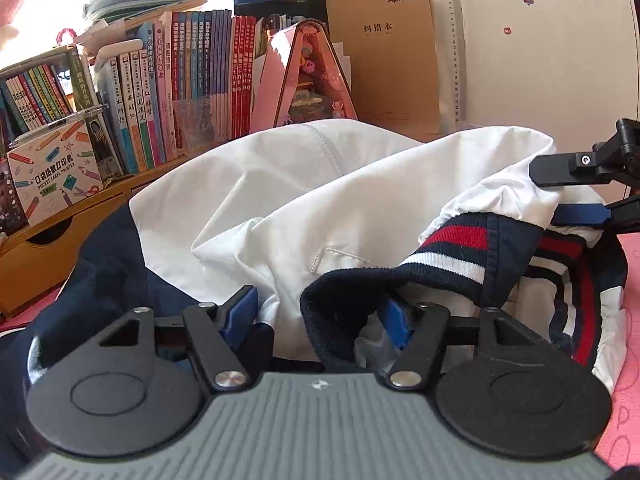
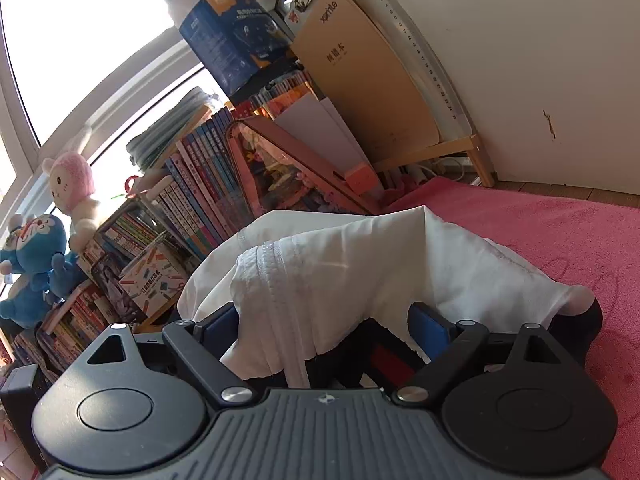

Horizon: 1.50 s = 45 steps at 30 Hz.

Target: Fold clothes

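Note:
A white and navy jacket with a red, white and navy ribbed hem lies bunched up on a pink cloth. My left gripper holds a thick bunch of it: white cloth presses on the left blue pad and the navy hem curls over the right pad. My right gripper also has a thick fold of white jacket cloth filling its jaws and hiding the fingertips. In the left wrist view the right gripper sits at the far right edge with white cloth bulging between its fingers.
Rows of books stand on a low wooden shelf behind the jacket. Also there are a pink house-shaped case, a brown folder and a label printer box. Plush toys sit by the window. A white wall stands at right.

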Each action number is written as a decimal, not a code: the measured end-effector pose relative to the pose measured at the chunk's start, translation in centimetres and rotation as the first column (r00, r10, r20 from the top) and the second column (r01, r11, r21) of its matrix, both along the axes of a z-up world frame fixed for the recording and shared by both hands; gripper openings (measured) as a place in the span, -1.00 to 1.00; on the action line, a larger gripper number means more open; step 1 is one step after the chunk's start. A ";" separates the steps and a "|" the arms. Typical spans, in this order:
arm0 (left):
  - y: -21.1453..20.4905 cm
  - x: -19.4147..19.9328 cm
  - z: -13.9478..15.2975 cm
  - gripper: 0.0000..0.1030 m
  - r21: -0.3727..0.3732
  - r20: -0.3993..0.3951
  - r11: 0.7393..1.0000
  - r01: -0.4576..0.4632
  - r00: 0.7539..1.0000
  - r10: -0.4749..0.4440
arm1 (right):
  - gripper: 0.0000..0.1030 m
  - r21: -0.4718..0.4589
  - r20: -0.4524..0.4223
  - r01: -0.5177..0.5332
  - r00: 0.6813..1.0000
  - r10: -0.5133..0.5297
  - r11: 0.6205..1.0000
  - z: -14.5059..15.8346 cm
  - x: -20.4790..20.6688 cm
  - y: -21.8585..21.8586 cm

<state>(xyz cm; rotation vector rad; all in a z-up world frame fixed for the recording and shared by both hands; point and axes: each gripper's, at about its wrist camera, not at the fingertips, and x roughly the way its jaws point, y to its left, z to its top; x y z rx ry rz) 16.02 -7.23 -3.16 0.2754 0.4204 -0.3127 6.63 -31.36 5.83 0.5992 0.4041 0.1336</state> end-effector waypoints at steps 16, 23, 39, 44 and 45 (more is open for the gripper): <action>-1.4 2.4 -0.9 -0.09 0.055 -0.080 0.998 0.010 0.997 -0.006 | 0.78 -0.047 -0.005 -0.011 1.000 0.011 0.999 -0.7 -0.7 0.4; 0.0 1.3 -0.1 -0.49 -0.005 -0.043 0.998 -0.063 0.997 0.062 | 0.78 -0.071 0.000 -0.015 1.000 0.016 0.997 -0.8 -1.6 0.2; 1.0 -0.8 3.1 -0.91 -0.050 0.014 0.978 -0.203 0.979 0.204 | 0.83 -0.309 0.018 0.055 0.998 -0.052 0.950 0.0 -7.1 1.4; 5.8 -4.1 8.1 -0.92 -0.168 0.085 0.939 -0.299 0.945 0.316 | 0.67 -0.453 0.030 0.103 0.994 -0.101 0.885 0.1 -9.3 3.0; 6.5 -5.1 8.9 -0.92 -0.181 0.098 0.933 -0.311 0.938 0.332 | 0.44 -0.495 0.036 0.113 0.993 -0.110 0.861 0.2 -9.5 3.6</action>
